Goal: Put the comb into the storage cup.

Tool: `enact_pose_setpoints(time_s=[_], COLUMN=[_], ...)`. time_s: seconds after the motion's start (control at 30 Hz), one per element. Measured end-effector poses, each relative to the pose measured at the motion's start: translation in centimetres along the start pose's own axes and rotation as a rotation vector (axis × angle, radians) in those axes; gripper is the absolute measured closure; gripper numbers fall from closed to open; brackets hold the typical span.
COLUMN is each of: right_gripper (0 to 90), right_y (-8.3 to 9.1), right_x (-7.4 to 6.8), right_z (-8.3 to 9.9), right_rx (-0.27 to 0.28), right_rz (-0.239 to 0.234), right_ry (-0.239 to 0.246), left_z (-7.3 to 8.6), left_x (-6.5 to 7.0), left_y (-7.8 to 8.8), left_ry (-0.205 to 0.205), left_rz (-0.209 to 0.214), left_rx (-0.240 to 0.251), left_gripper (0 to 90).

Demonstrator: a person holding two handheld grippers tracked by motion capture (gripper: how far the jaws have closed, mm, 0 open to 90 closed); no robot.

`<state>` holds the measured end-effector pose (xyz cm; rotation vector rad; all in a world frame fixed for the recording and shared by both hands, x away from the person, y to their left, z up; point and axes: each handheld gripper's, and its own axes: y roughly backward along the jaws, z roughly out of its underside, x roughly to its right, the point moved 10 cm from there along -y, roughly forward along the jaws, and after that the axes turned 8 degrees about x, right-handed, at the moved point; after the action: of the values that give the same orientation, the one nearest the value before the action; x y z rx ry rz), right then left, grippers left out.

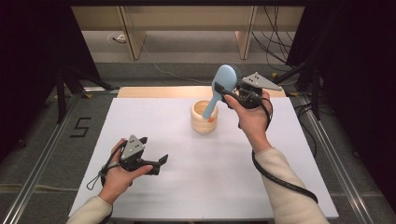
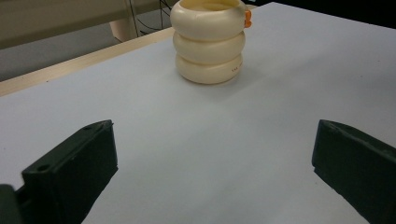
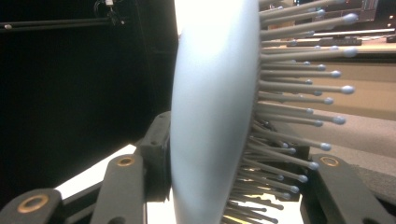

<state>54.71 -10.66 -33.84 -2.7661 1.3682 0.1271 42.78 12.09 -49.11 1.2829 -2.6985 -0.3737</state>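
The right gripper (image 1: pixel 223 91) is clenched on the light blue hairbrush (image 1: pixel 221 86), pinching it across the brush head low down, near where the head narrows into the handle. In the right gripper view one black jaw presses the smooth blue back of the hairbrush (image 3: pixel 210 121) and the other sits on the bristle side, among the grey ball-tipped pins; the head rises straight up between the jaws and out past the top of that view. In the high view the brush hangs tilted from the grip: the head stands above and just left of the jaws, bristles turned away toward the far edge of the table, and the handle slopes down from the jaws into the open mouth of the cream ringed cup (image 1: pixel 204 117). That cup stands on the white table (image 1: pixel 196 186) below and slightly left of the right gripper, close under it, with a small orange tab on its rim.

The left gripper (image 1: pixel 154 150) is released, its jaws spread wide with nothing between them, resting low over the table in the person's left hand (image 1: pixel 122 177). Seen along its jaws, the cream ringed cup (image 2: pixel 208 42) stands ahead of it, well apart, and bare white surface lies between the jaws.
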Motion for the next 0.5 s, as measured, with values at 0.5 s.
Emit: enact_pose_setpoints(time_s=[0.5], right_gripper=[51.2], right_y=[-0.5], right_x=[0.51], right_z=[-0.2], right_rx=[0.011], right_rz=[0.017], right_ry=[-0.001], left_z=[0.03], left_x=[-0.03], left_y=[0.0], left_ry=[-0.002], left_rz=[-0.001], left_rx=[-0.001], left_gripper=[0.0])
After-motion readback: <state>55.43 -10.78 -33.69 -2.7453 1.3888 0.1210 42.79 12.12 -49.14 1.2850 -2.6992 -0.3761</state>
